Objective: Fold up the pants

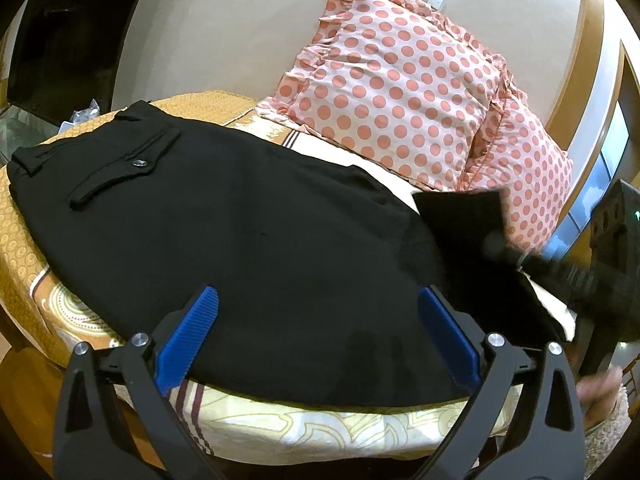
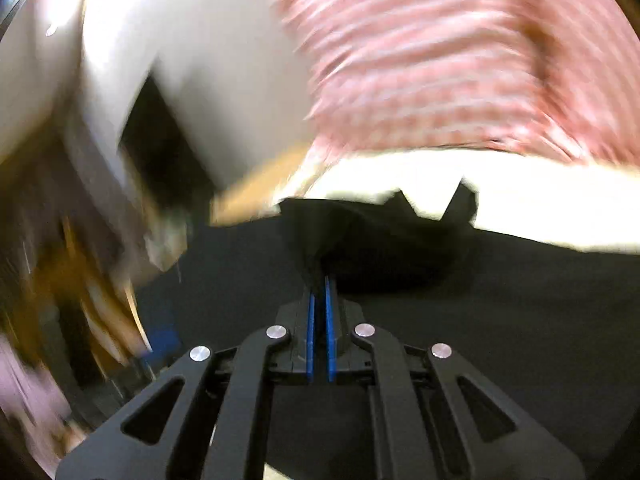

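Observation:
Black pants [image 1: 248, 232] lie flat on the bed, waistband and back pocket at the left, legs running right. My left gripper [image 1: 318, 304] is open, its blue pads hovering over the near edge of the pants. My right gripper [image 2: 319, 280] is shut on a raised fold of the pants leg [image 2: 384, 236]; its view is motion-blurred. In the left wrist view the right gripper body [image 1: 592, 276] shows at the right, lifting the black leg end [image 1: 460, 216] off the bed.
Two pink polka-dot pillows [image 1: 400, 80] lean against the wall behind the pants. The bed has a yellow patterned cover [image 1: 304, 428]. A dark cabinet [image 1: 68, 36] stands at the far left. The bed's near edge is just below the left gripper.

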Action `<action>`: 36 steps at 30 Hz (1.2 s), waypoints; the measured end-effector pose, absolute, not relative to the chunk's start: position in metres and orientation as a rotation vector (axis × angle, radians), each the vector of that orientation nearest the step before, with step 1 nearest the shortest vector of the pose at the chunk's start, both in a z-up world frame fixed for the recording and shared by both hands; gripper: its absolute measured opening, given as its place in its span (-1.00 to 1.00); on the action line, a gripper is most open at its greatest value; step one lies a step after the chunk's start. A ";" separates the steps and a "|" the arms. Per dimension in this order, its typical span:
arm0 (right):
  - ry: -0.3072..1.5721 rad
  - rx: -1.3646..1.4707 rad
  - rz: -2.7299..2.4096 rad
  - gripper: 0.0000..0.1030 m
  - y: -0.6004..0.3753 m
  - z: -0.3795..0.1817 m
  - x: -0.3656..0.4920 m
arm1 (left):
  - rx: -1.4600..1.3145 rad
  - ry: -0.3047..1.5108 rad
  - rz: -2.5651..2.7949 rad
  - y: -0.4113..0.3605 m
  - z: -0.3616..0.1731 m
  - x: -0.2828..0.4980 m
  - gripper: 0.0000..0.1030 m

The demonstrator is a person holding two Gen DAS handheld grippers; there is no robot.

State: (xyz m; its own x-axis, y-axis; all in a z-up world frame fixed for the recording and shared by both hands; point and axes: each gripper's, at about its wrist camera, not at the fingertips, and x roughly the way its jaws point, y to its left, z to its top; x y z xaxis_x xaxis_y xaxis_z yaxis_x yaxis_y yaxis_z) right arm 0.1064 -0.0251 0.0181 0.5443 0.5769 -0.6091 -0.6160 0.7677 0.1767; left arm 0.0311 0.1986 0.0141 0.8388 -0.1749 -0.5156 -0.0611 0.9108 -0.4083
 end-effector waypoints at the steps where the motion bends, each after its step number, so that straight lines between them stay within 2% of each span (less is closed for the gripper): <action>1: 0.723 -0.105 0.720 -0.91 -0.017 0.007 0.102 | -0.426 0.580 -0.063 0.199 0.015 0.032 0.95; 4: 0.713 -0.138 0.729 -0.91 -0.013 -0.003 0.094 | -0.462 0.578 -0.075 0.205 0.019 0.029 0.95; 8: 0.675 -0.345 0.707 -0.87 0.001 -0.010 0.076 | -0.542 0.548 -0.062 0.225 0.028 0.016 0.94; 10: 0.657 -0.401 0.713 -0.69 0.005 -0.014 0.067 | -0.572 0.515 0.003 0.244 0.034 0.009 0.94; 11: 0.661 -0.404 0.731 -0.54 0.006 -0.012 0.065 | -0.592 0.498 0.030 0.255 0.035 0.005 0.94; 13: 0.693 -0.296 0.846 -0.24 -0.003 -0.006 0.068 | -0.638 0.480 0.090 0.275 0.036 -0.002 0.94; 14: 0.694 -0.223 0.875 -0.19 -0.009 0.000 0.070 | -0.659 0.475 0.110 0.283 0.036 -0.005 0.94; 17: 0.636 -0.107 0.802 -0.19 -0.025 0.012 0.083 | -0.775 0.467 0.161 0.318 0.030 -0.010 0.93; 21: 0.787 -0.123 0.731 -0.17 -0.023 -0.009 0.109 | -0.881 0.473 0.193 0.348 0.022 -0.008 0.91; 24: 0.781 -0.111 0.742 -0.14 -0.024 -0.015 0.105 | -0.905 0.489 0.187 0.359 0.019 -0.002 0.89; 30: 0.795 -0.065 0.766 -0.09 -0.028 -0.016 0.110 | -0.920 0.535 0.181 0.363 0.016 0.008 0.89; 36: 0.788 -0.074 0.775 0.05 -0.027 -0.015 0.104 | -0.949 0.580 0.090 0.347 0.014 0.015 0.89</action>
State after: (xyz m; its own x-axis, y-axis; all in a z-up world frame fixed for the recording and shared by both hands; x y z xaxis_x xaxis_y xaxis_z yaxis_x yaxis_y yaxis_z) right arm 0.1043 -0.0270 -0.0148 0.4493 0.5997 -0.6622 -0.6524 0.7266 0.2153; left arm 0.0154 0.3466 0.0141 0.8449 -0.1756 -0.5052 -0.3200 0.5909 -0.7406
